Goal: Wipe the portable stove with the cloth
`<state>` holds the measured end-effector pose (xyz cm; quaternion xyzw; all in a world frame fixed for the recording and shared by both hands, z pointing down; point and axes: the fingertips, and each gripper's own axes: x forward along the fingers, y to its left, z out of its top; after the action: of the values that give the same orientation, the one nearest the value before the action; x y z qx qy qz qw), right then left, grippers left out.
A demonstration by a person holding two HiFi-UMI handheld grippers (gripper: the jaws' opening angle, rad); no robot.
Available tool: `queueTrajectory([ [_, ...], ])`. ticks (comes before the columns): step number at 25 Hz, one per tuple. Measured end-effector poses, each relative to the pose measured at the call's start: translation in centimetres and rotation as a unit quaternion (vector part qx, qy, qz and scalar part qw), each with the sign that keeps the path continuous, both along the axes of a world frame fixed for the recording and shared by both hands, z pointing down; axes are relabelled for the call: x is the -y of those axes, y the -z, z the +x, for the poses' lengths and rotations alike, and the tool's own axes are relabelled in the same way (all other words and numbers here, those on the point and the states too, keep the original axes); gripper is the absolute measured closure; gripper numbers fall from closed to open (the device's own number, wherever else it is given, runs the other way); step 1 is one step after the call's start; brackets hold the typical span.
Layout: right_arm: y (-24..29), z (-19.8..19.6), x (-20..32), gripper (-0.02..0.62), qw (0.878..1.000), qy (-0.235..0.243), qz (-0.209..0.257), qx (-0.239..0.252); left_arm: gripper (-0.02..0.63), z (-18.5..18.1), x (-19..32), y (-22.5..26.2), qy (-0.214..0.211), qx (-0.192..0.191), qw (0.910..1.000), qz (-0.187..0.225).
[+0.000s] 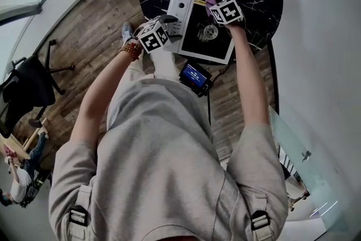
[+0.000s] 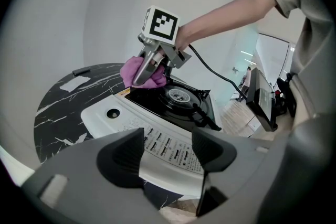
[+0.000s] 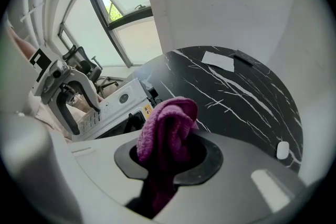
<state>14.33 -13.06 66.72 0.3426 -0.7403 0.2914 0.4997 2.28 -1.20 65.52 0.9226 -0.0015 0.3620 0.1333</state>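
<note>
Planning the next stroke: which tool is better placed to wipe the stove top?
Right. The right tool is shut on the cloth, at a corner of the stove's black top. The left tool is open, holding no cloth, by the stove's white panel.

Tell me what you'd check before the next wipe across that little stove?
1. The cloth clamped in the right gripper: ok.
2. The cloth pressed on the stove, at its black top's far corner: ok.
3. The left gripper steadying the stove: cannot tell; it is open, at the white panel.
4. The burner shows no flame: ok.
5. The stove fully on the table: cannot tell; it sits near the edge.
</note>
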Motion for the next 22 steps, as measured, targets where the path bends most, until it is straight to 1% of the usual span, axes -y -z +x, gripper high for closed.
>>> queueTrajectory([
  [4,0.01,-0.63,0.21,0.509,1.000,0.006,0.000,0.004,0.328,0.01,0.13,0.05,-0.004,-0.003,1.0000,0.003],
  [12,-0.18,-0.58,0.32,0.509,1.000,0.010,-0.012,0.005,0.342,0.08,0.47,0.18,0.012,-0.011,0.9999,0.001],
  [22,-0.37,-0.54,0.44,0.509,1.000,0.013,-0.018,-0.007,0.367,0.19,0.93,0.12,0.019,-0.014,0.9997,-0.009],
])
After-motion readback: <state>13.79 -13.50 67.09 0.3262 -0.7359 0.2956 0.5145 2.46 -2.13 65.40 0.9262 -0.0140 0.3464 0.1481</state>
